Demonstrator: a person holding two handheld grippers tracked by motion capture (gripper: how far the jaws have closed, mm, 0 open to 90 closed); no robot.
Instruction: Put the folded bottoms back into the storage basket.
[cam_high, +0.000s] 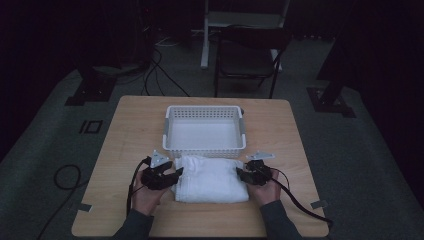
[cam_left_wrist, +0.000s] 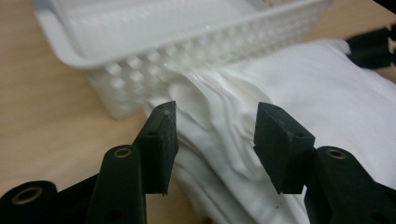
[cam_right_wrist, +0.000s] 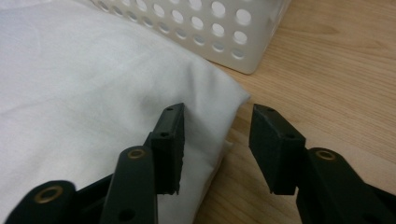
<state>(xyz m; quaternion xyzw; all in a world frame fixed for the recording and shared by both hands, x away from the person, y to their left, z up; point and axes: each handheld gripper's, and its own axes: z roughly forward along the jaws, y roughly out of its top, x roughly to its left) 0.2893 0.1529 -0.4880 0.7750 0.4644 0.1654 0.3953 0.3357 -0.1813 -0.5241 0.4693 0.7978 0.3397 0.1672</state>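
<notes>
A folded white towel (cam_high: 210, 177) lies on the wooden table (cam_high: 135, 130) just in front of a white perforated basket (cam_high: 170, 127). My left gripper (cam_high: 177, 172) is at the towel's left end. In the left gripper view its jaws (cam_left_wrist: 215, 121) pinch the rippled, stacked layers of the towel (cam_left_wrist: 327, 93), close to the basket wall (cam_left_wrist: 140, 60). My right gripper (cam_high: 240, 173) is at the towel's right end. Its jaws (cam_right_wrist: 217, 126) stand open around the towel's corner (cam_right_wrist: 84, 84), one pad over the cloth and the other over bare wood. The basket (cam_right_wrist: 224, 28) is just beyond.
The basket holds nothing and stands mid-table, touching the towel's far edge. A dark folding chair (cam_high: 247, 55) and stand legs are on the floor beyond the table. Cables (cam_high: 160, 75) trail over the floor, and each gripper's cable runs off the table's near corners.
</notes>
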